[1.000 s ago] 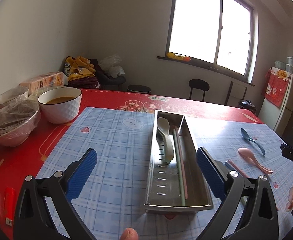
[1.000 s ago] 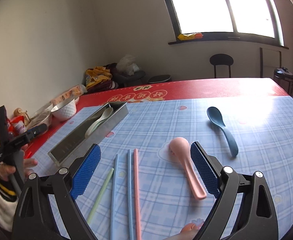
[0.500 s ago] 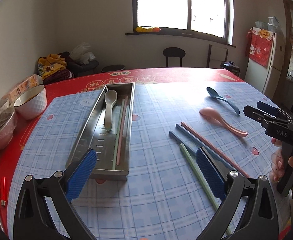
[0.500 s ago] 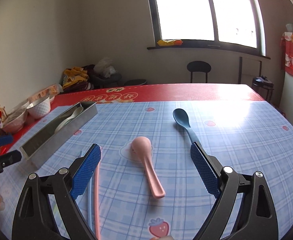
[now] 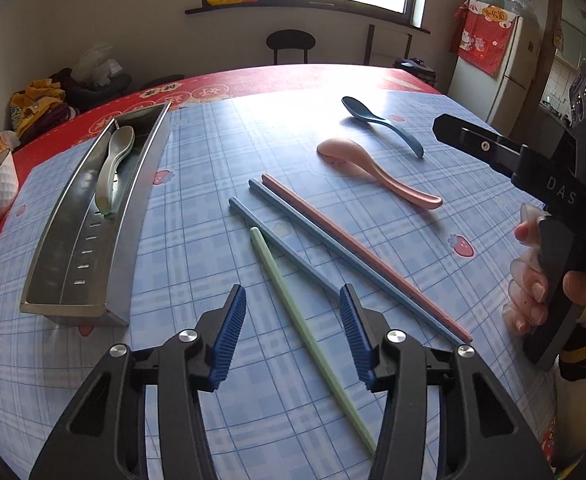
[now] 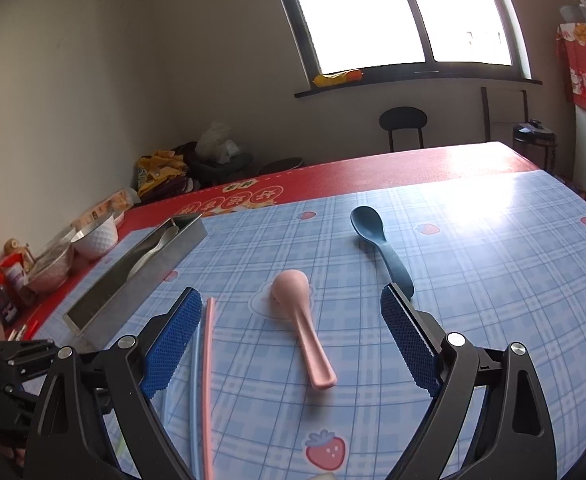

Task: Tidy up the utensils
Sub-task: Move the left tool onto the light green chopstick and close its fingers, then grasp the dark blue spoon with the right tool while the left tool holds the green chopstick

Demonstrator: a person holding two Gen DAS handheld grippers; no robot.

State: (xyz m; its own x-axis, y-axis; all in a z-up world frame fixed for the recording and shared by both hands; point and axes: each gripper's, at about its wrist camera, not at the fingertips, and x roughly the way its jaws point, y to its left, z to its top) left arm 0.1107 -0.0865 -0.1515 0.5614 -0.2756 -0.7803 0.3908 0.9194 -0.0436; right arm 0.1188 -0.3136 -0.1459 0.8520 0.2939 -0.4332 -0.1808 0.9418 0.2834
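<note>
Four chopsticks lie loose on table beside steel tray [image 5: 133, 184]. Left gripper [image 5: 293, 332], jaws just narrowed, not yet clamped, straddles green chopstick [image 5: 293, 304]. Right gripper [image 6: 289, 340] held wide over pink spoon [image 6: 301, 312]. Pads best centred on shaft before closing.

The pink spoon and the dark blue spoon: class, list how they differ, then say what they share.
The pink spoon is pale pink; the dark blue spoon is deep teal-blue. The pink spoon lies between the right gripper's open jaws; the blue spoon lies beyond them, nearer the window. Both lie loose on the checked tablecloth, outside the metal tray.
</note>
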